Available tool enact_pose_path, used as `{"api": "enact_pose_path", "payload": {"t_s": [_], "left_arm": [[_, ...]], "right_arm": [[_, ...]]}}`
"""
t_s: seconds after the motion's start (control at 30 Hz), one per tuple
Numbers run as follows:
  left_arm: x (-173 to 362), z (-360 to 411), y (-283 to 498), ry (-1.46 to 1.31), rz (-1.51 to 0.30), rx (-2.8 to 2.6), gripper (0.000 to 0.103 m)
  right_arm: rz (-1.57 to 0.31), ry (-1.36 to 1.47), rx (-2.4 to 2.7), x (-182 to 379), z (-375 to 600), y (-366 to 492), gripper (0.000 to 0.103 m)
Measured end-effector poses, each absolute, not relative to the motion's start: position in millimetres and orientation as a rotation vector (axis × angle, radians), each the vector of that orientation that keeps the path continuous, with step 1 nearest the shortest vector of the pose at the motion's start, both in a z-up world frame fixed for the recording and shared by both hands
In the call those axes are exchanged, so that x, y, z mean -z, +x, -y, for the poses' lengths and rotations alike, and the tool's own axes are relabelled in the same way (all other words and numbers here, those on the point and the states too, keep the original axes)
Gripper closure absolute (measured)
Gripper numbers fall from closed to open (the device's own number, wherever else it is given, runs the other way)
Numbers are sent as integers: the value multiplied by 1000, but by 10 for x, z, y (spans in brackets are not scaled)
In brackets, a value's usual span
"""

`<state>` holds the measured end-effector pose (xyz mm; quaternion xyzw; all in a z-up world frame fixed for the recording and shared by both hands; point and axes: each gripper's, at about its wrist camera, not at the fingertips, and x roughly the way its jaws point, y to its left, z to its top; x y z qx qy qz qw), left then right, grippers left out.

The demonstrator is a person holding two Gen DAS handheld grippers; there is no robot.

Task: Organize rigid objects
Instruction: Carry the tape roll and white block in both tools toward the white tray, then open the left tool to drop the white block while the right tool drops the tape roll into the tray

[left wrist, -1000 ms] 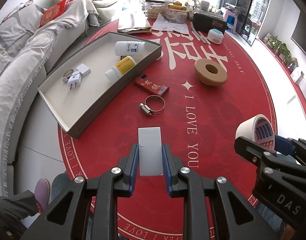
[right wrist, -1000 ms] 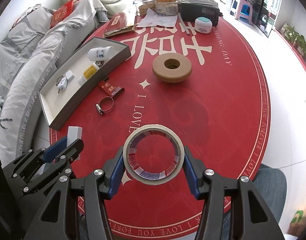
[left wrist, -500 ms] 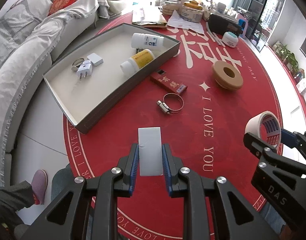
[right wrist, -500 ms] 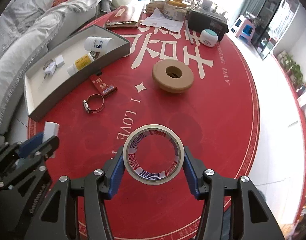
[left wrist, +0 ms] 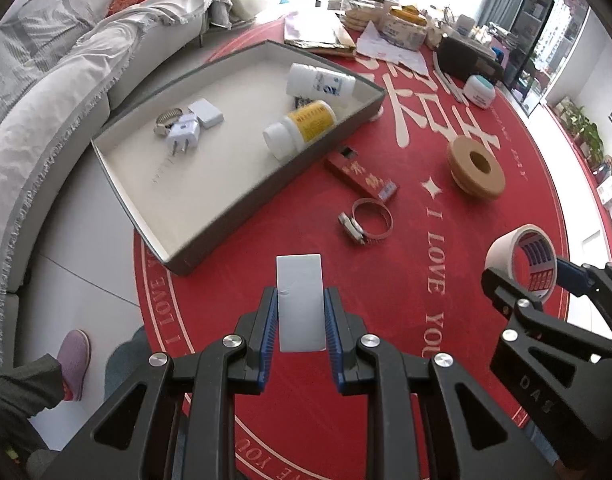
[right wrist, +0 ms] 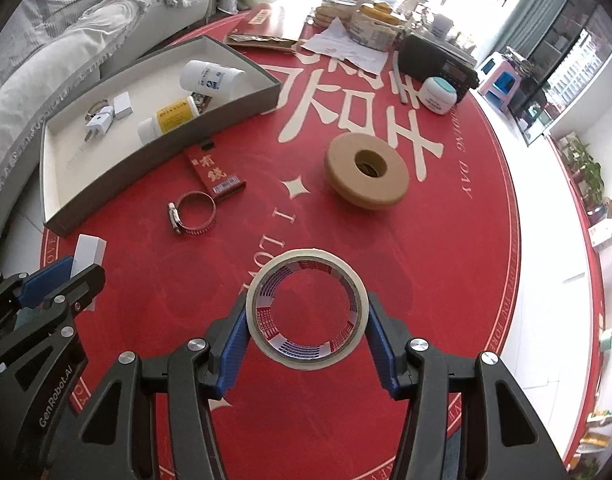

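Note:
My left gripper (left wrist: 299,316) is shut on a flat white rectangular block (left wrist: 300,300) and holds it above the red table, short of the grey tray (left wrist: 209,248). The tray holds two white bottles (left wrist: 299,128), a plug (left wrist: 181,136), a small white box and a metal clamp. My right gripper (right wrist: 308,340) is shut on a roll of white tape (right wrist: 306,308), held above the table's near middle; the roll also shows in the left wrist view (left wrist: 524,260). A red box (left wrist: 360,176), a metal hose clamp (left wrist: 368,220) and a brown tape roll (left wrist: 476,168) lie on the table.
The far table edge is crowded with papers, jars, a black case (right wrist: 438,66) and a small white-teal jar (right wrist: 438,94). A grey sofa (left wrist: 65,80) runs along the left. A person's foot in a slipper (left wrist: 73,360) is at the lower left.
Both grippers have moved forward towards the tray and the table's middle, each still holding its object. The tray and loose items look larger and nearer.

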<state>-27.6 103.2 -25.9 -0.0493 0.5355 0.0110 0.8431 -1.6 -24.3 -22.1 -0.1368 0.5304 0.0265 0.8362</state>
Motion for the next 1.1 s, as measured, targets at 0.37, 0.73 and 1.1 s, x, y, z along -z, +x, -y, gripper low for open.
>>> {"api": "enact_pose_path", "payload": {"t_s": [0.37,0.73,1.1], "left_arm": [[-152,-1490,143,-168,-1037,-111,78],[-504,-2079,704,-229,-930,-231,78],[-95,-2391,1206,-233,-1007,-321,78]], "right_arm": [[-1125,-127,-218,-147,-60,495,48],[-1096,53,-379,-523,-463,1132,48],[-1132,46,-427,-308,-991,1640,48]]}}
